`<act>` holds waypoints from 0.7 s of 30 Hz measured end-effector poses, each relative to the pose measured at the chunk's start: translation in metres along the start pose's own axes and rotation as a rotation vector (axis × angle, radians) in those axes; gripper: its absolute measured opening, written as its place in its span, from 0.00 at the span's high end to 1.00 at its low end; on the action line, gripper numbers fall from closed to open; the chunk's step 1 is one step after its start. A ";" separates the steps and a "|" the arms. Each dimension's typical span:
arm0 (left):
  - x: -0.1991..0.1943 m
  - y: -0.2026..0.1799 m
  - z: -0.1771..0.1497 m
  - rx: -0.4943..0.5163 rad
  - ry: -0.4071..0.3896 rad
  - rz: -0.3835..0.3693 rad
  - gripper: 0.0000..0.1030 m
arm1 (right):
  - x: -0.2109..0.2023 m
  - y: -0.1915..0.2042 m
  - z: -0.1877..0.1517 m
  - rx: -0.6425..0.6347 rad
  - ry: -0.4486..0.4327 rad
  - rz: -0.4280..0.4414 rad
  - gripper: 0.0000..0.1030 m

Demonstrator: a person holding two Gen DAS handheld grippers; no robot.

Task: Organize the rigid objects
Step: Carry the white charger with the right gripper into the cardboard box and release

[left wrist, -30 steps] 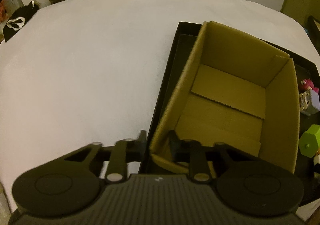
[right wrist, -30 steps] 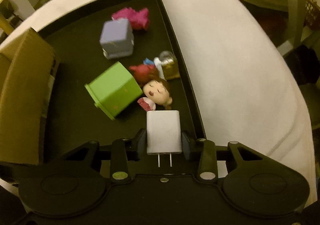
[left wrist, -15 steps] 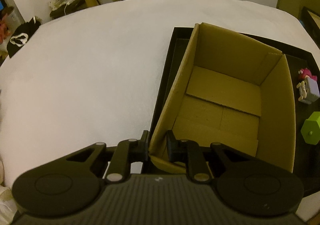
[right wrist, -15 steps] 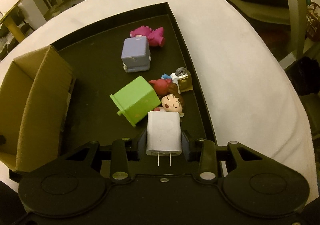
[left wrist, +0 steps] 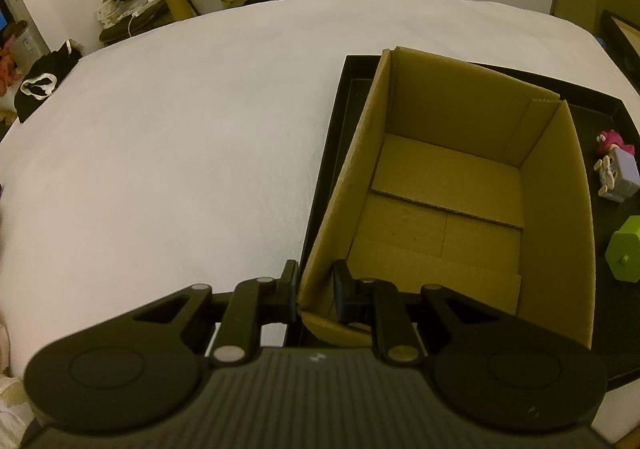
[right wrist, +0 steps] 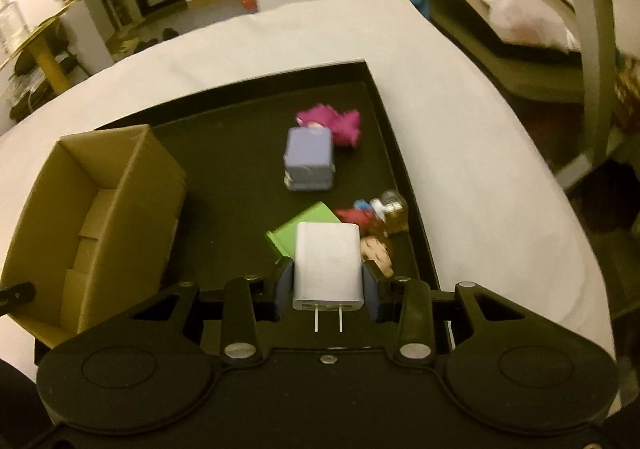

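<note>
My right gripper [right wrist: 329, 283] is shut on a white wall charger [right wrist: 327, 263], its two prongs pointing back at the camera, held above the black tray [right wrist: 384, 105]. Below it lie a green block [right wrist: 294, 231], a doll head [right wrist: 378, 253], a lilac cube toy [right wrist: 309, 161], a pink toy [right wrist: 332, 121] and a small glass bottle [right wrist: 394, 211]. My left gripper [left wrist: 316, 289] is shut on the near left wall of the empty cardboard box [left wrist: 448, 201], which stands in the tray [left wrist: 332, 153]. That box [right wrist: 92, 209] also shows at the left in the right wrist view.
The tray rests on a white cloth-covered surface [left wrist: 168, 153] that spreads wide to the left. The lilac cube toy [left wrist: 618, 175], pink toy [left wrist: 612, 141] and green block [left wrist: 624, 249] sit right of the box. Furniture and clutter stand beyond the far edge.
My right gripper has risen with the charger, so the tray and toys look smaller and the box has come further into view. The left gripper keeps its hold on the box wall.
</note>
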State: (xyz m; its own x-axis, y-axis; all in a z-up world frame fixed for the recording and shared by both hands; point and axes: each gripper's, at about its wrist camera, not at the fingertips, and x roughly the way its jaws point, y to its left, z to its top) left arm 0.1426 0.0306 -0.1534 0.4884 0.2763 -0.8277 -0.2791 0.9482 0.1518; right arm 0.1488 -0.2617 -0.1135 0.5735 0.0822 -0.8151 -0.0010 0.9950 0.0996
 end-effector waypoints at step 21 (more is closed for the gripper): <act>-0.002 0.015 -0.004 -0.029 -0.024 -0.056 0.84 | -0.023 0.078 0.023 -0.174 -0.219 0.086 0.64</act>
State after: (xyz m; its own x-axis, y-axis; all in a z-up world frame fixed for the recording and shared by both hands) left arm 0.1342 0.0442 -0.1515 0.5237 0.2267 -0.8212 -0.2744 0.9575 0.0893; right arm 0.1546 -0.1872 -0.0743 0.7282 0.1714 -0.6635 -0.1870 0.9812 0.0482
